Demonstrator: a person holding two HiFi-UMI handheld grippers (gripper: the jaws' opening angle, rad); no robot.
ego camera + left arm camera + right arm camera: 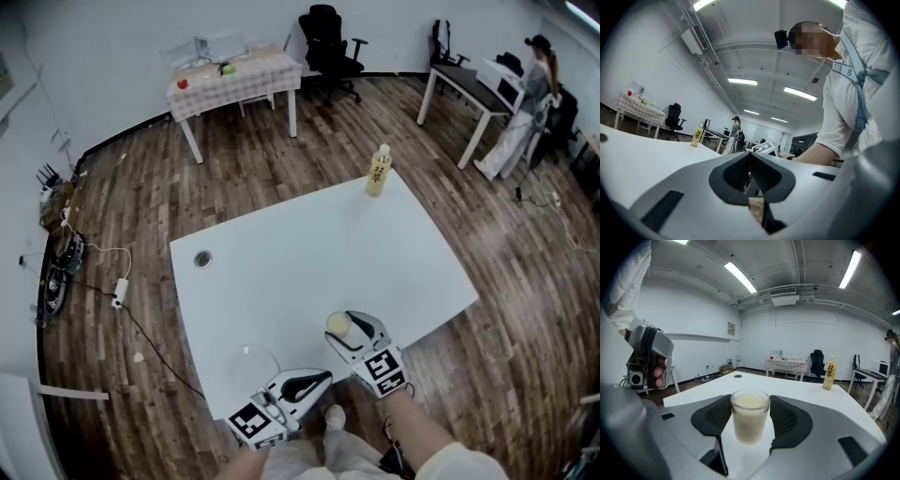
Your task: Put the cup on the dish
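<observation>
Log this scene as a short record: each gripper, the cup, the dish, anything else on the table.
left gripper: fingers together, nothing between them
right gripper: fingers closed on the cup
cup: clear, upright, holds pale milky liquid
dish: faint clear round outline on the table near the left gripper; the cup is not on it
table: white
bottle: upright at the table's far edge
</observation>
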